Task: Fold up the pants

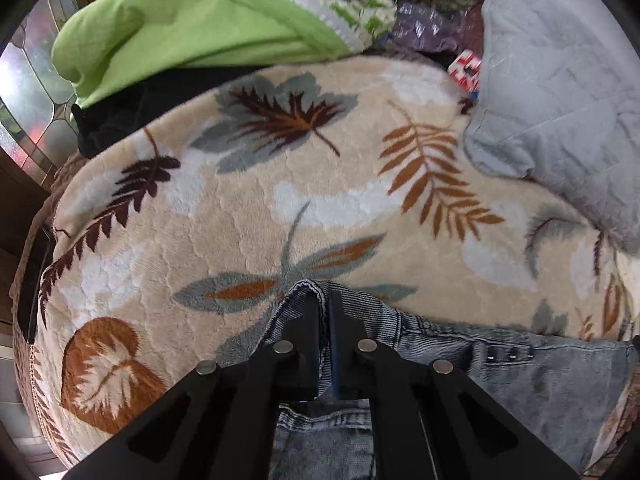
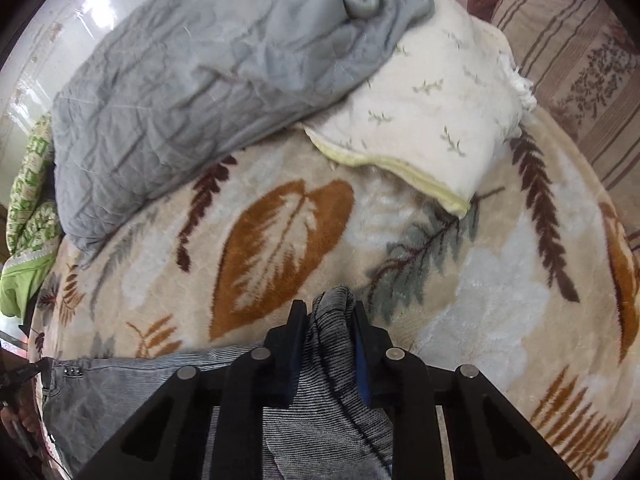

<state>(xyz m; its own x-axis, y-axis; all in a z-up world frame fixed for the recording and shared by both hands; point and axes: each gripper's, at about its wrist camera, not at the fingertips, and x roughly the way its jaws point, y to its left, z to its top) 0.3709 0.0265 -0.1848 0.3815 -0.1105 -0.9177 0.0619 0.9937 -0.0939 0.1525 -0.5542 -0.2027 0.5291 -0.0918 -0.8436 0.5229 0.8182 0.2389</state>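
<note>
Two grippers each have a pinch on the pants (image 1: 520, 376), which lie on the leaf-patterned blanket (image 1: 280, 200) directly under and behind both tools; the left gripper (image 1: 326, 304) is pressed together on a thin fold of grey denim at the waistband edge, the cloth rising in a small peak between its fingers; the right gripper (image 2: 330, 312) is clamped on a thicker bunch of striped grey fabric that stands up between its jaws. From the left gripper the waistband runs off to its right; from the right gripper the same band runs off to its left, so the band's long axis seems to lie across, from one tool to the other, with neither hand nearer than the other. Which way the legs point cannot be told; they appear to trail back below the grippers, out of view. Ahead of both lies open blanket, then a grey quilt (image 2: 180, 80) and a cream pillow (image 2: 432, 120), so a fold forward would likely have room.
</note>
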